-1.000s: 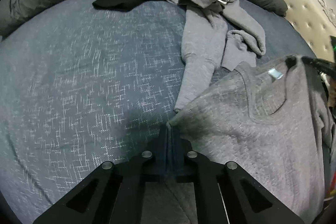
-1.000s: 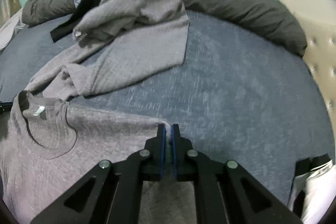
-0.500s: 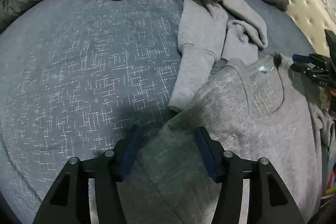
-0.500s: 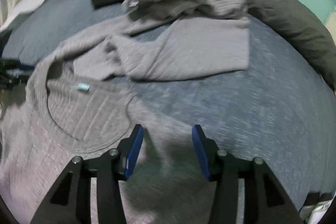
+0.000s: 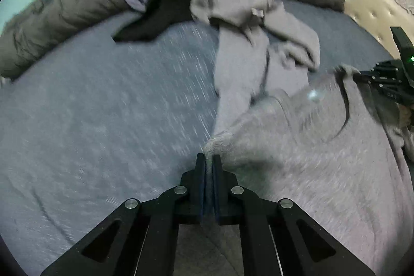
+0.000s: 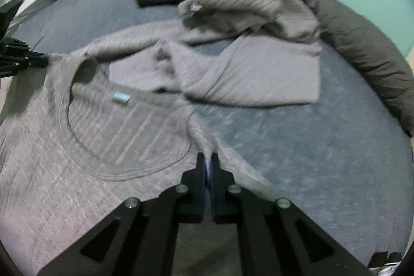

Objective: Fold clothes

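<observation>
No text, number or brand is reading clearly anywhere. A small pale neck label (image 6: 120,97) is sitting inside the collar of the grey sweater (image 6: 64,159), ahead and to the left of the right gripper (image 6: 207,159), but it is showing blank and blurred. Faint light marks are showing on that gripper's black body (image 5: 388,92) at the right edge of the left wrist view, too small to make out.
</observation>
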### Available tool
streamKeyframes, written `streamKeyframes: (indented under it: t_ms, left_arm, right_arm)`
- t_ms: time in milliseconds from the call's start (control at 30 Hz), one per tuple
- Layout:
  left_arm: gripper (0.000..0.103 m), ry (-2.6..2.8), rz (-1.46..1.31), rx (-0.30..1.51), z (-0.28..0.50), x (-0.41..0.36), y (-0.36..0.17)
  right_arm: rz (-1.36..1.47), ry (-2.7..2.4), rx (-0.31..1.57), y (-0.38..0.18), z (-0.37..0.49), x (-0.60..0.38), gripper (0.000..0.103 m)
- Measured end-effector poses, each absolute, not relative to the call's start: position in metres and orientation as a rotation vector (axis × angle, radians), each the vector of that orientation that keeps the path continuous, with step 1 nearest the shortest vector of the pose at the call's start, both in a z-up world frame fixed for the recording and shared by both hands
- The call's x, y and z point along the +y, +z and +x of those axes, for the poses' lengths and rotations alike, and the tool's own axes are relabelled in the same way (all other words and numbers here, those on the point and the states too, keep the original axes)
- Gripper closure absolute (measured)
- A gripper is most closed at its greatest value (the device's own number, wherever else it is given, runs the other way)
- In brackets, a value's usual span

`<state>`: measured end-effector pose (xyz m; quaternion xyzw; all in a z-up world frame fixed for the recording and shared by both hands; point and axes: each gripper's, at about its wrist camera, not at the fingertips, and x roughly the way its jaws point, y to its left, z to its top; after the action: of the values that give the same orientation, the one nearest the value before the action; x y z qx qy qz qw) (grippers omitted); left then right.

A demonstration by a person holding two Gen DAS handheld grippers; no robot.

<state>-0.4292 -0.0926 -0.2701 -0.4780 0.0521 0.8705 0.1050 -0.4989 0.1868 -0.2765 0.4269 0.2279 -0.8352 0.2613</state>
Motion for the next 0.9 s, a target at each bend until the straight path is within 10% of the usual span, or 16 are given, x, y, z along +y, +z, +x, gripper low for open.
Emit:
streamKeyframes:
  t_ms: [433, 767, 900]
  left_arm:
    - [0.098, 2.684, -1.368, 0.154, -0.485, -0.105, -0.224]
    - [0.096, 2.589, -1.540, 0.224, -0.512, -0.089, -0.294]
    - [0.088, 2.590, -1.555, 0.222, -0.505, -0.087, -0.305]
  right_arm:
    - [1.114, -2.473, 0.470, -0.223, -0.531, 0.201, 0.101]
    - [1.373, -2.379, 0.445, -0.291, -0.562, 0.193, 0.101]
    - [1.393, -2.396, 0.382, -0.301, -0.560, 0.201, 0.081]
